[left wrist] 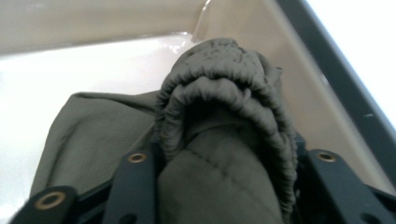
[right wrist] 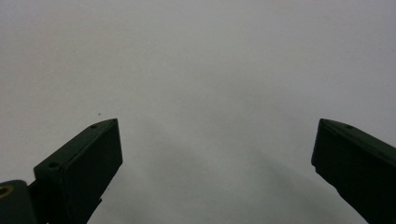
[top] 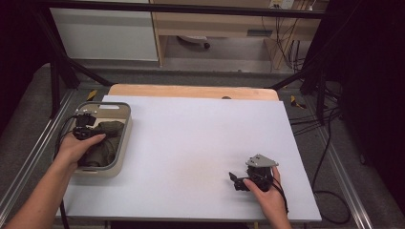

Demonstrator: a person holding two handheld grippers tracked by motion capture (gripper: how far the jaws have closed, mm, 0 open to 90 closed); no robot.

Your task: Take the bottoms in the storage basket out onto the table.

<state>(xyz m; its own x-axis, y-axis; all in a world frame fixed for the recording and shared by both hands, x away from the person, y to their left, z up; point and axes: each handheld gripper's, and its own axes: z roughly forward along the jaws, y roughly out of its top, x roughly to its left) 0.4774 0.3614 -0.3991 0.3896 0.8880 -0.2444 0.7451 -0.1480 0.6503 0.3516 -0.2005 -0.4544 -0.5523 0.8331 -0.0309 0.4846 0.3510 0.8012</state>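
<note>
Left claw [left wrist: 219, 186] clamps olive garment [left wrist: 219, 116] in beige bin [top: 125, 125]; no legible writing.

A white tabletop [top: 191, 143] bears a beige tub [top: 122, 143] at its left edge, seemingly overhanging.

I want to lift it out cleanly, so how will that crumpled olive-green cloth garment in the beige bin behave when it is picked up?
The olive-green cloth garment is bunched in soft folds, so it will probably hang limp and unfold. The left gripper pinches its elastic gathered edge, which probably stretches a bit. It looks light, so the beige bin likely stays put.
</note>
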